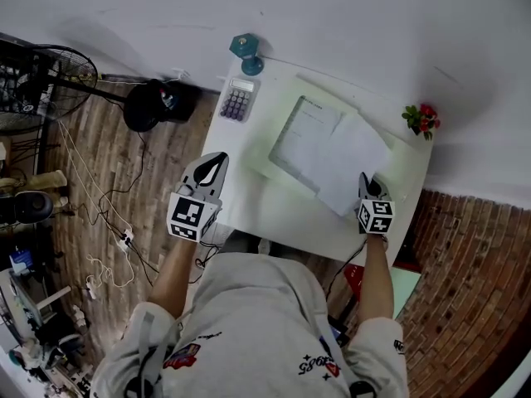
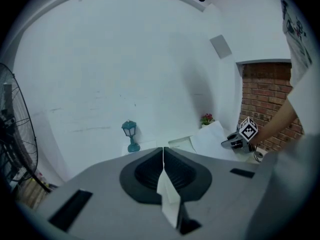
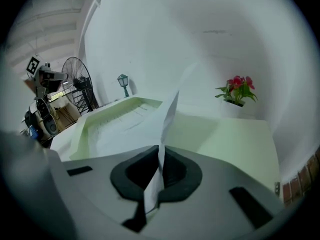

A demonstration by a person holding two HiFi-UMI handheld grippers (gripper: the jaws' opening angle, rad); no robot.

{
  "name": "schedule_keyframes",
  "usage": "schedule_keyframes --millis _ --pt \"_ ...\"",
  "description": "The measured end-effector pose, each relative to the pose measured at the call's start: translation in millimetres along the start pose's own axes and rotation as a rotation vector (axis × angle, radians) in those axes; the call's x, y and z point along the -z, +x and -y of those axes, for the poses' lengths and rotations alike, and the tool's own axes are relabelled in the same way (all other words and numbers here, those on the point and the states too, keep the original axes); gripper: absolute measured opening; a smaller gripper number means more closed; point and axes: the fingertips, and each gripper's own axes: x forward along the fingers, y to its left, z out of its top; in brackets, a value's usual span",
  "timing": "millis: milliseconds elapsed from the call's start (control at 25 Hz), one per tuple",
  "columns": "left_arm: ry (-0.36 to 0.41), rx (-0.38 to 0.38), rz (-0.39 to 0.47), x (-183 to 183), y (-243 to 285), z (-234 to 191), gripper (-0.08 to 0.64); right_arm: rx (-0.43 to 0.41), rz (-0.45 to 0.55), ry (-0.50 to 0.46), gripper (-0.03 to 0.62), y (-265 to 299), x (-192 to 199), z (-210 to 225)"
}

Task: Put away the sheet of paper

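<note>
My right gripper [image 1: 366, 181] was the one on the job. Its fingers were pinched tight on the near edge of the sheet of paper [image 1: 353, 160], and in the right gripper view the sheet [image 3: 170, 111] rose straight up out of the closed seam. My left gripper [image 1: 216, 162] sat well apart at the desk's [image 1: 274, 210] 9 o'clock edge, with its fingers pressed together on nothing. A pale strip showed low in that seam, probably part of the gripper itself, though the view was too poor to be sure.

In the head view the sheet lay from my right fingers toward 11 o'clock, and its long axis ran roughly 7 to 1 o'clock. It partly overlapped the pale green tray [image 1: 264, 152], which already held a printed page [image 1: 305, 133]. The tray's open bed lay toward 10 o'clock of the fingers, so I judged the move to be a short carry that way by the right gripper alone. The sheet also needed turning so that its long axis matched the tray's
</note>
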Motion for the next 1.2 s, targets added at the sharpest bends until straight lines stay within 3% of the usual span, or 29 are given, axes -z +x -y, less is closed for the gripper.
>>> schedule_keyframes --millis 280,520,960,1200 --pt "0.010 0.003 -0.001 -1 1 5 0.023 -0.087 -0.044 0.077 0.008 25 -9 -12" --pt "-0.005 -0.008 -0.032 8 -6 2 0.023 -0.100 -0.113 0.063 0.009 37 -12 -17" --pt "-0.033 -0.038 -0.005 10 -15 -12 0.025 -0.196 -0.234 0.150 0.014 60 -27 -48" --pt "-0.047 -0.056 -0.013 17 -22 -22 0.023 -0.204 -0.255 0.189 0.028 72 -30 -57"
